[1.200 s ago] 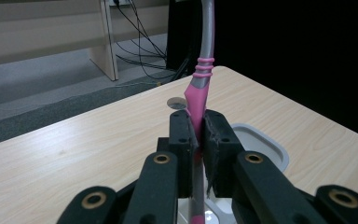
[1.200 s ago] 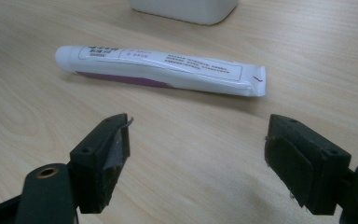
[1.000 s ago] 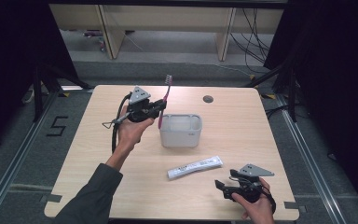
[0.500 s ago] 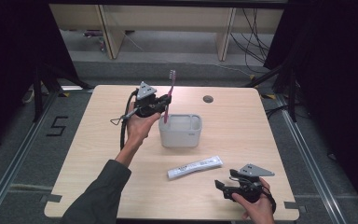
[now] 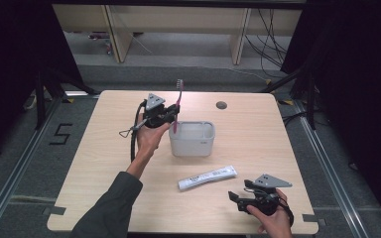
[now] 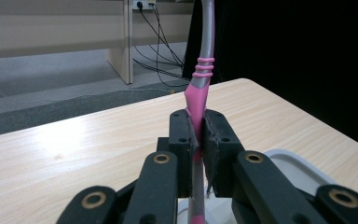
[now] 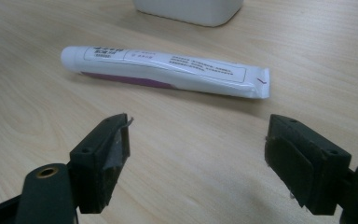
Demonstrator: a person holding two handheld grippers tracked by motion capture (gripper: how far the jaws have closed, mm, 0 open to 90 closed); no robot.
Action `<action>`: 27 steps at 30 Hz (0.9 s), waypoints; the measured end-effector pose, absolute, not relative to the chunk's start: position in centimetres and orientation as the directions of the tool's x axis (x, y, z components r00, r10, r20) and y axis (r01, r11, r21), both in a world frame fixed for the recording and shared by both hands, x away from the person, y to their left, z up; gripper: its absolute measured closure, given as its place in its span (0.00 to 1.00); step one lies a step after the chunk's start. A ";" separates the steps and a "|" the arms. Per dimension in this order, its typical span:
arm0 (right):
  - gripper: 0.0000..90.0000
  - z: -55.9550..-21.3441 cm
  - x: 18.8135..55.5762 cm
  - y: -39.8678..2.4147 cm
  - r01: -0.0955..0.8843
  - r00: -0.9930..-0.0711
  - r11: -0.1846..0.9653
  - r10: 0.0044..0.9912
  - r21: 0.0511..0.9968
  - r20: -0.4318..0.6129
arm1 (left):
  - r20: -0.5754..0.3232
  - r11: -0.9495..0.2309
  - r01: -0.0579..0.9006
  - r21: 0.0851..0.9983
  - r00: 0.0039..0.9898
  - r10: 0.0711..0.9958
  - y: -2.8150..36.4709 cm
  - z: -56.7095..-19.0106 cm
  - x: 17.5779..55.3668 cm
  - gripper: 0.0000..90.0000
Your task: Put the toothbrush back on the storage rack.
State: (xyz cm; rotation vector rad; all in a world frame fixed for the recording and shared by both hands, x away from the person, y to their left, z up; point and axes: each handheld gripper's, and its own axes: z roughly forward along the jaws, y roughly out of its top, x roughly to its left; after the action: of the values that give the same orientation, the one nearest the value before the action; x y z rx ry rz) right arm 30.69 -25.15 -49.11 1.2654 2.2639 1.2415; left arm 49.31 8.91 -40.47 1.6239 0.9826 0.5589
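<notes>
1. My left gripper (image 5: 172,115) sits left of centre in the high view, its pads pressed on the pink handle of the toothbrush (image 5: 178,101). The brush stands upright, bristles up, with its lower end over the left compartment of the white holder (image 5: 192,145).
2. In the left gripper view the toothbrush (image 6: 200,88) is pinched low on its pink grip, with the grey neck rising above the pads.
3. I judge the brush light and stiff, with a smooth handle that could twist in the pads. The ribbed pink section looks like the best hold.
4. The holder has a large compartment and a smaller one at its right. I cannot tell whether anything lies inside.
5. My right gripper (image 5: 245,200), at lower right, is spread wide and holds nothing.
6. The toothpaste tube (image 7: 163,71) lies flat beyond those jaws. It looks soft and easy to dent.
</notes>
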 end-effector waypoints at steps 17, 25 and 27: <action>0.26 -49.1 30.6 -25.2 0.563 -0.583 0.267 0.800 0.782 0.146 | -0.127 -0.073 0.332 0.941 0.541 0.832 8.4 -42.7 49.3 0.91; 0.26 -49.1 30.6 -25.0 0.571 -0.580 0.256 0.798 0.780 0.162 | -0.091 -0.127 0.353 0.927 0.538 0.838 8.1 -43.4 49.0 0.91; 0.26 -49.1 30.6 -25.0 0.572 -0.584 0.252 0.794 0.781 0.171 | -0.088 -0.131 0.356 0.925 0.537 0.839 8.2 -43.6 49.0 0.91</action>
State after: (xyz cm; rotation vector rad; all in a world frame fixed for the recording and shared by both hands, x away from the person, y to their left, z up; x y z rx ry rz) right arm 30.56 -25.05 -49.08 1.2706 2.2683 1.2416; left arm 49.00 8.18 -43.57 1.7187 1.0087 0.5711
